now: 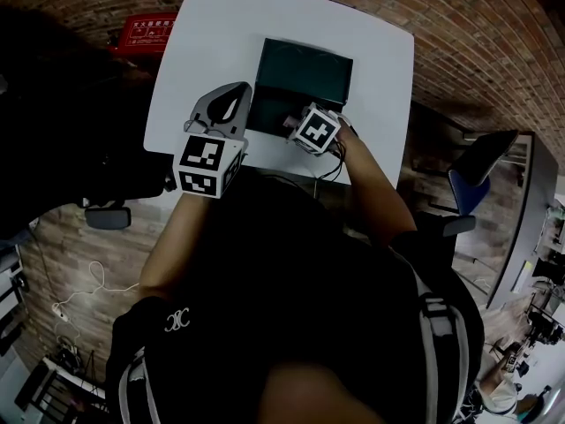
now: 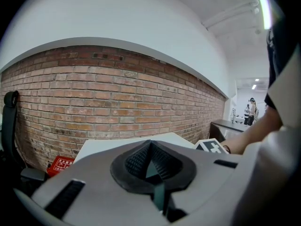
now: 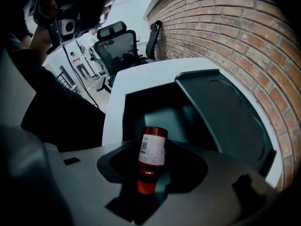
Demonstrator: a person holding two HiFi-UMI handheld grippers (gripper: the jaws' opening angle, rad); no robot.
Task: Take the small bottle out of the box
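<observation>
On the white table (image 1: pixel 212 42) stands an open dark green box (image 1: pixel 305 64). The right gripper (image 1: pixel 290 120) points steeply down at the box's near edge. In the right gripper view, a small amber bottle (image 3: pixel 152 147) with a white barcode label sits between the jaws of the right gripper (image 3: pixel 153 161), above the box's dark inside (image 3: pixel 164 109). Dark gaps show on both sides of the bottle, so the gripper is open. The left gripper (image 1: pixel 228 106) hovers over the table left of the box, shut and holding nothing; its ribbed pads (image 2: pixel 136 160) meet at the tip.
The box's lid (image 3: pixel 230 117) lies open toward a brick wall (image 3: pixel 254 41). A red sign (image 1: pixel 146 32) lies on the floor beyond the table's far left corner. Office chairs (image 3: pixel 117 44) stand past the table. The person's dark torso fills the head view's lower half.
</observation>
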